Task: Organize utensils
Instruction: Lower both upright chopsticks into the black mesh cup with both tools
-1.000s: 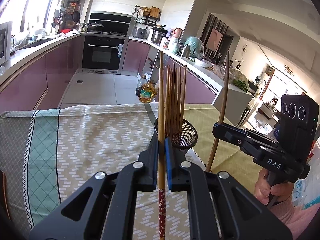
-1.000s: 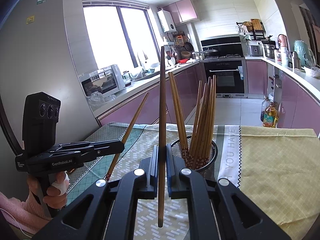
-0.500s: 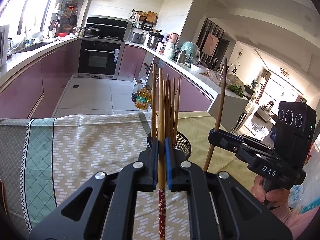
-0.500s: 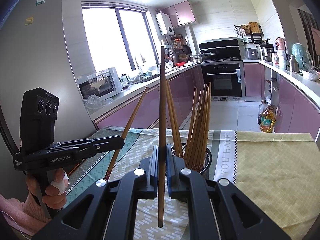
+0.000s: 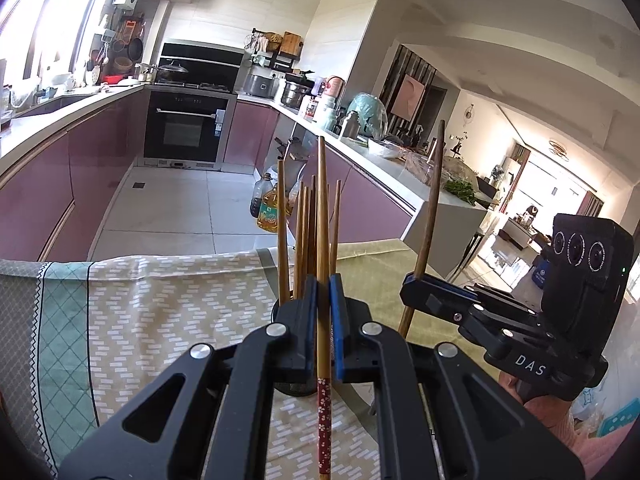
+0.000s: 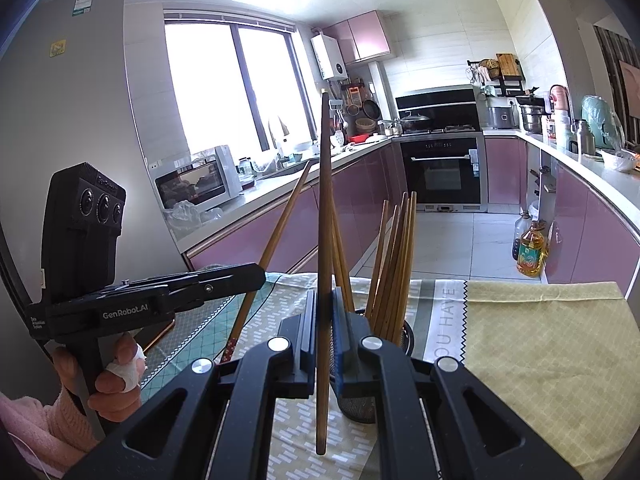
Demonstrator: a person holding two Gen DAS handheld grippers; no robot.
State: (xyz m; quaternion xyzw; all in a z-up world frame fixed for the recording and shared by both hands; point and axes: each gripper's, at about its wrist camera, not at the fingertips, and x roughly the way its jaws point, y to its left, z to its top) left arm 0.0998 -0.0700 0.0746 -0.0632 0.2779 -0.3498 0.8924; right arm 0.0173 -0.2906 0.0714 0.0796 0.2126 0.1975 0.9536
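My left gripper (image 5: 323, 312) is shut on a light wooden chopstick (image 5: 322, 208) that stands upright, its red flowered end hanging below the fingers. Just behind it, a black mesh holder (image 5: 294, 390) with several chopsticks (image 5: 304, 224) is mostly hidden. My right gripper (image 6: 324, 320) is shut on a dark brown chopstick (image 6: 325, 200), also upright, close in front of the same holder (image 6: 406, 334). From each wrist the other gripper shows off to the side: the right one (image 5: 412, 284) with its dark stick, the left one (image 6: 256, 272) with its stick slanted.
A patterned tablecloth (image 5: 160, 312) in green, beige and yellow covers the table. Beyond the far table edge is a tiled floor with oil bottles (image 6: 530, 248), pink kitchen cabinets and an oven (image 5: 184, 128). A person's hands in pink sleeves hold both grippers.
My left gripper has risen and come closer to the holder, which now sits mostly behind its fingers. The right gripper has hardly moved. Both stay shut on their chopsticks.
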